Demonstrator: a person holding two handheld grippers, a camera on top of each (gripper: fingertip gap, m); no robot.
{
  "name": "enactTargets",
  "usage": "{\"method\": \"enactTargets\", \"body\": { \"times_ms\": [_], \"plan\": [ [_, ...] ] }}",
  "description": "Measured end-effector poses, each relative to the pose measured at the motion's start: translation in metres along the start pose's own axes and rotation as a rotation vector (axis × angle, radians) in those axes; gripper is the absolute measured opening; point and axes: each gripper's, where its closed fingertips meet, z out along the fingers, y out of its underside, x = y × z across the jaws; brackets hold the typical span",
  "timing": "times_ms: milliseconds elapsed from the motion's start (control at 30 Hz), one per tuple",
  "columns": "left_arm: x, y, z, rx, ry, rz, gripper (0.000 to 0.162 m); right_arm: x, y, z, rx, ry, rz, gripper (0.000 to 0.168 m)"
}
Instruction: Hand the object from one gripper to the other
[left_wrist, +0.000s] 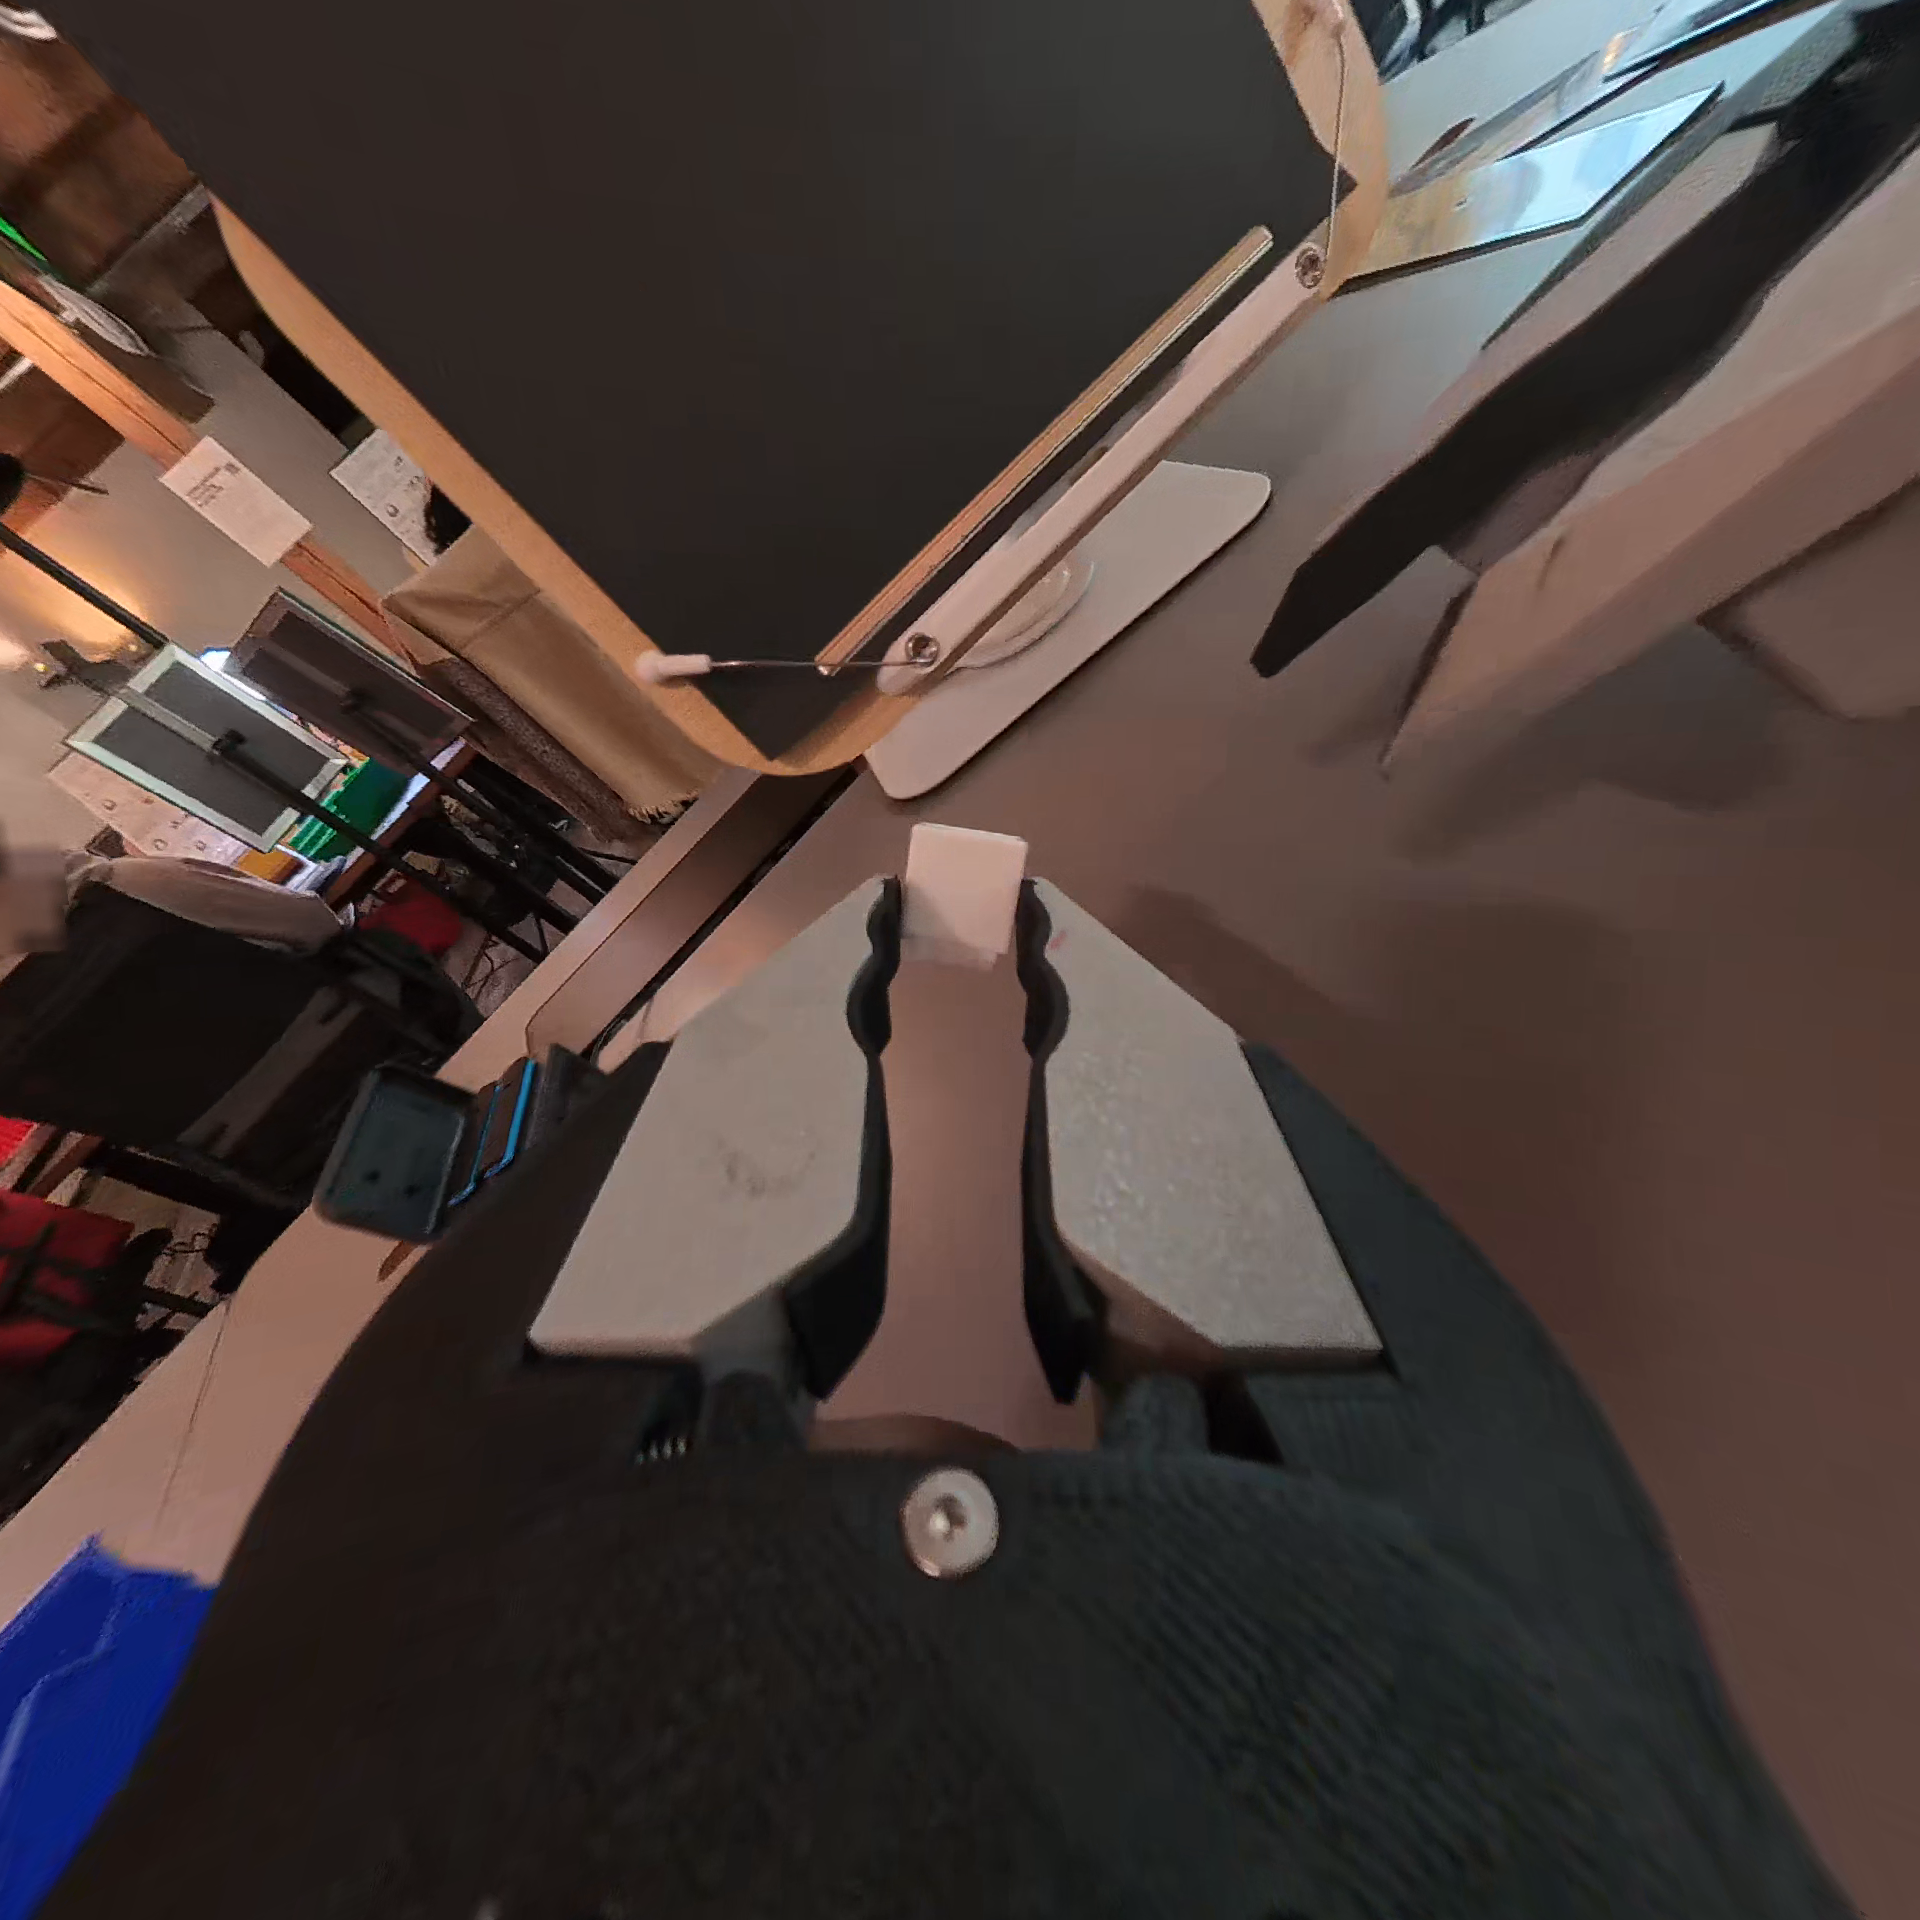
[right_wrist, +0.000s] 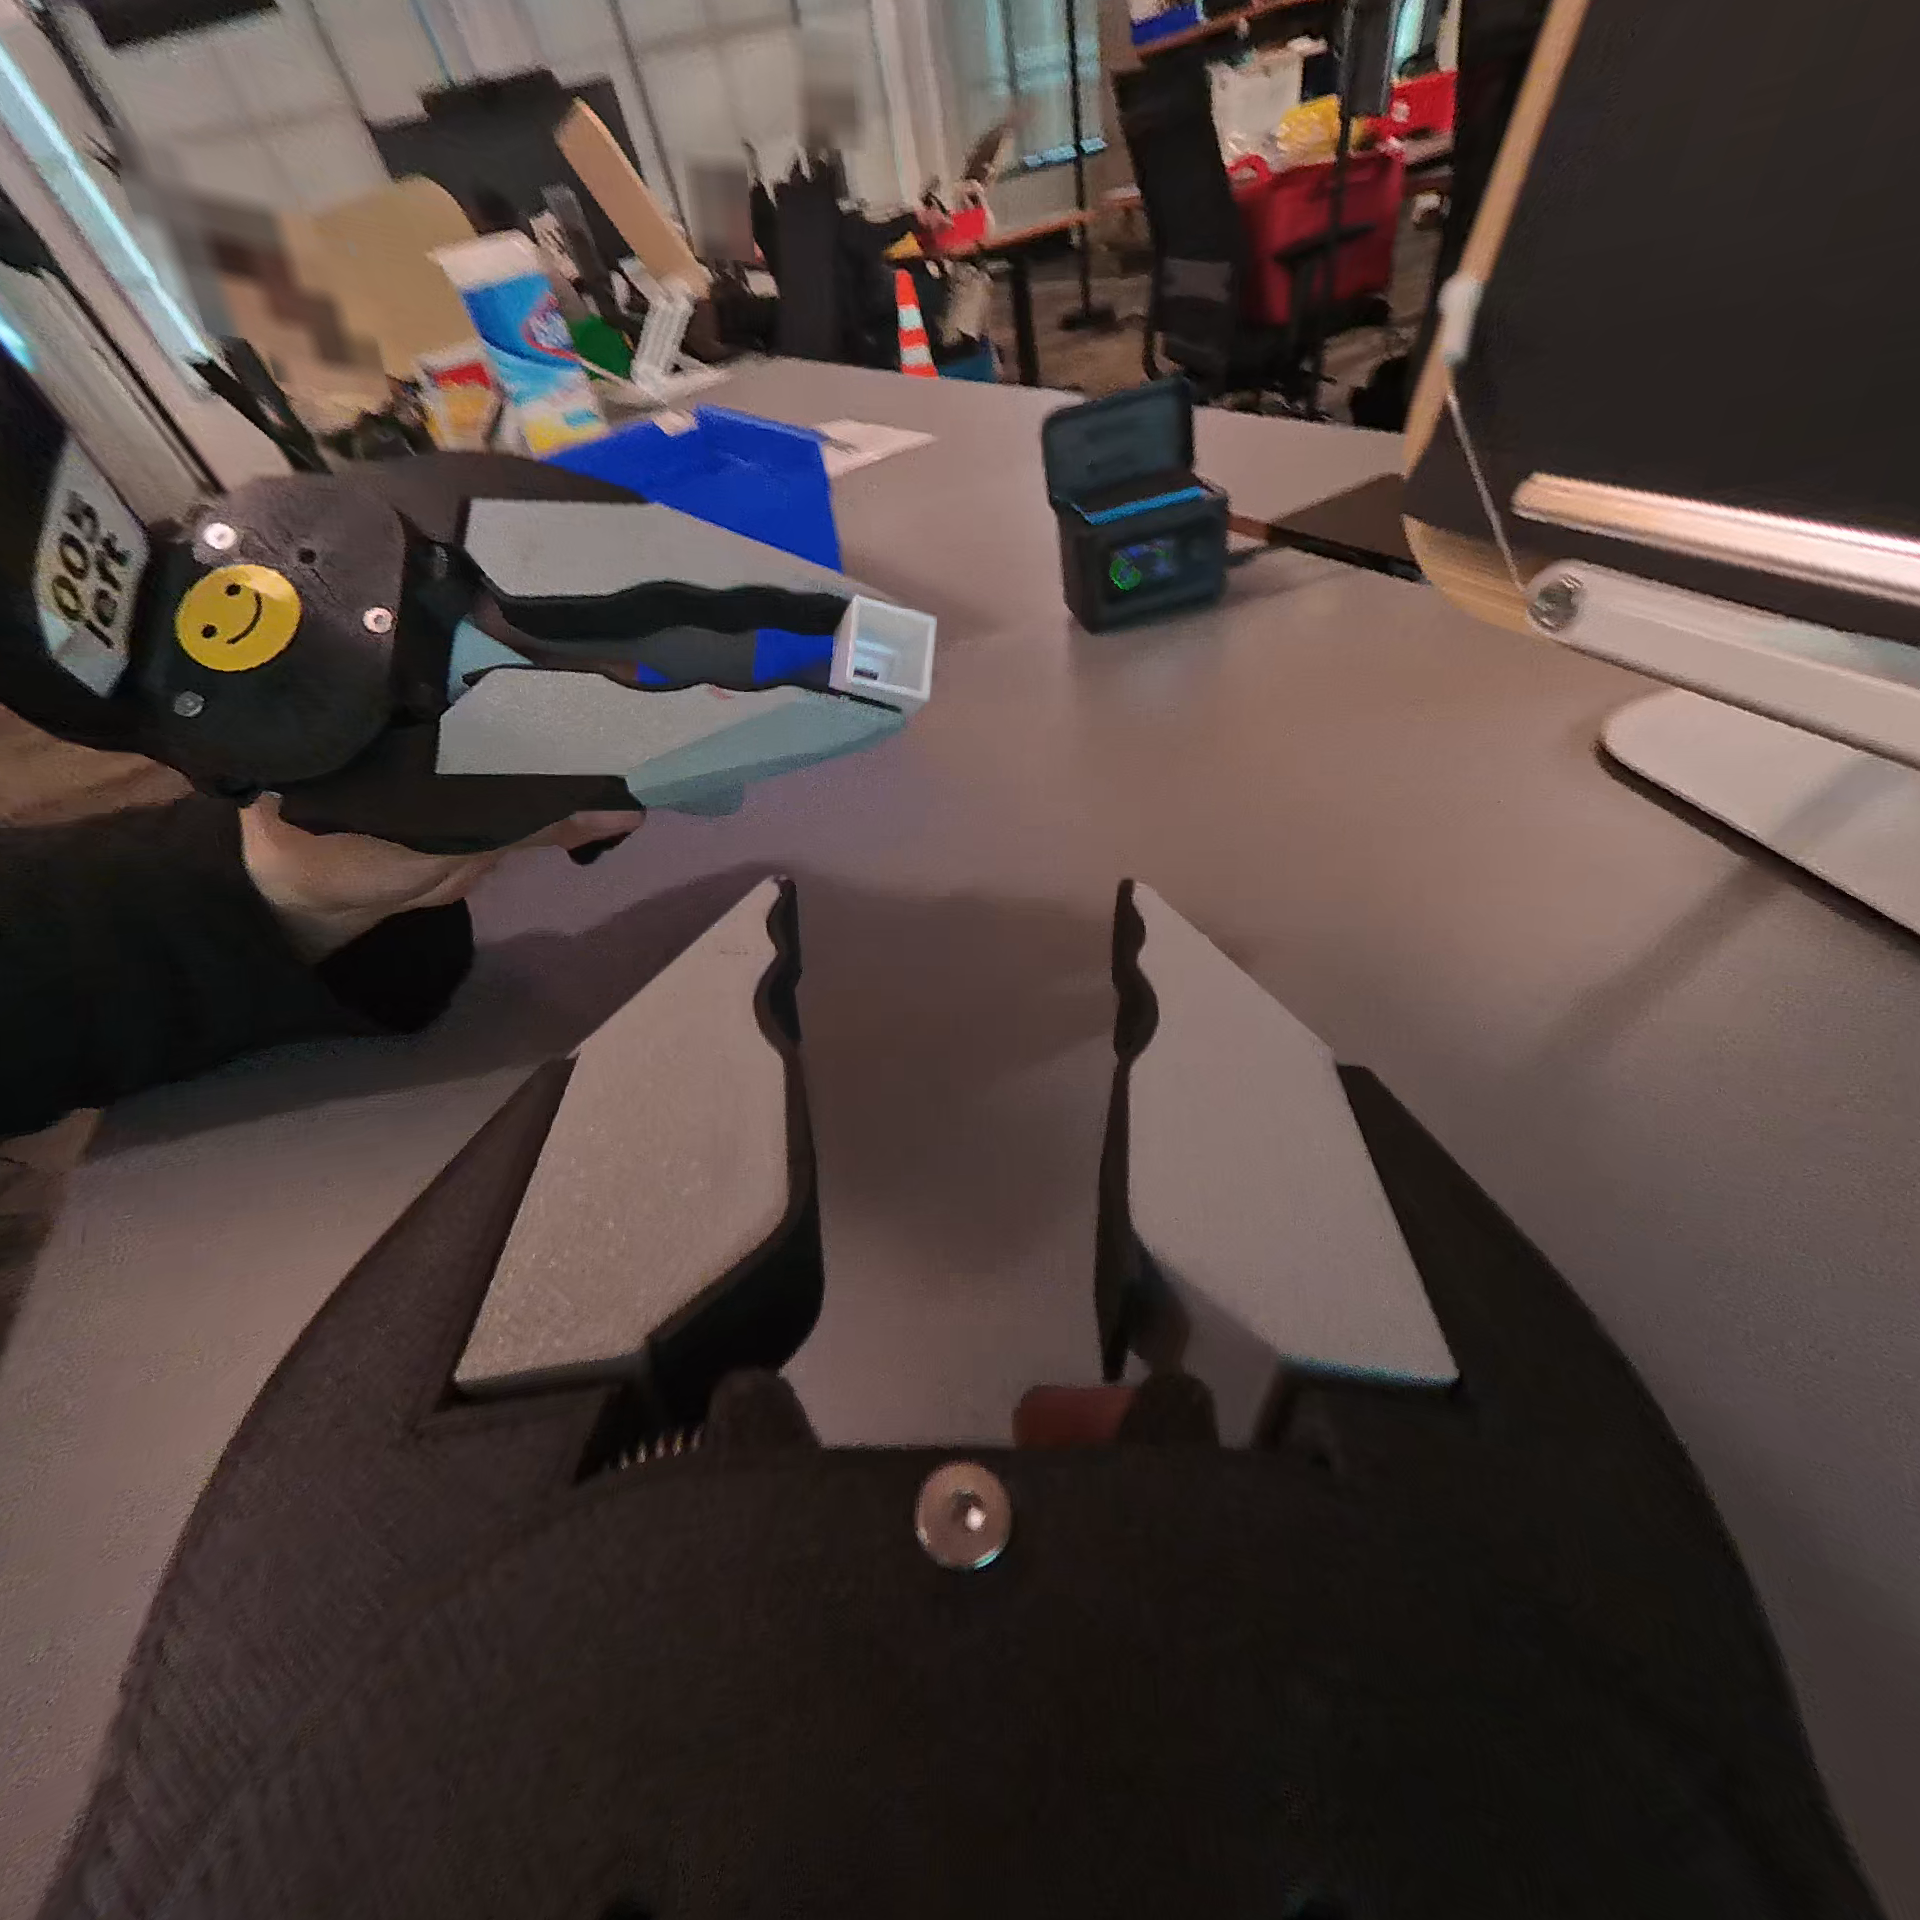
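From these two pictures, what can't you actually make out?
- White box, left wrist view: its open side faces away; the left gripper fingers cover its flanks.
- Monitor, both views: cut off by the frame edge.
- Background shelves, right wrist view: blurred.
- Black case screen: too small.

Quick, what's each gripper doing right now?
Left gripper: shut on the small white box.
Right gripper: open, holding nothing.

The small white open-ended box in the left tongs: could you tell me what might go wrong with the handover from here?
1. The small white open-ended plastic box is pinched only at the left tongs' fingertips, so a nudge might twist it loose.
2. The right tongs are open but aimed past the box; a misaligned approach could knock it onto the grey tabletop.
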Motion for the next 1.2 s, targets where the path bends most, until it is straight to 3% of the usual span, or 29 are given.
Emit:
{"method": "enactTargets", "body": {
  "times_ms": [100,200,400,667,767,833,933,1033,1067,1200],
  "plan": [
    [0.011,-0.008,0.021,0.063,-0.032,0.012,0.02,0.009,0.005,-0.001,-0.026,-0.002,0.005,0.061],
    [0.026,-0.008,0.03,0.065,-0.026,0.177,0.02,0.014,-0.006,-0.001,0.032,-0.017,0.061,0.062],
    [0.041,-0.016,0.012,0.195,0.096,0.174,0.02,0.006,-0.012,0.0,0.072,-0.088,0.103,0.06],
    [0.045,-0.031,-0.002,0.273,0.083,0.237,0.02,-0.01,-0.013,0.002,0.081,-0.163,0.118,0.056],
    [0.053,-0.028,-0.002,0.256,0.102,0.271,0.02,-0.018,-0.013,0.003,0.077,-0.19,0.107,0.044],
    [0.056,-0.028,-0.002,0.247,0.104,0.269,0.02,-0.021,-0.008,0.005,0.047,-0.187,0.081,0.018],
    [0.058,-0.023,0.001,0.211,0.101,0.277,0.02,-0.018,0.0,0.008,0.003,-0.157,0.065,0.017],
    [0.057,-0.026,-0.001,0.227,0.101,0.27,0.02,-0.015,0.0,0.009,0.003,-0.162,0.112,0.03],
    [0.057,-0.026,-0.001,0.224,0.102,0.273,0.02,-0.02,0.0,0.008,0.005,-0.201,0.121,0.017],
    [0.06,-0.02,0.003,0.197,0.126,0.228,0.019,-0.014,0.003,0.008,-0.033,-0.122,0.024,0.017]
  ]
}}
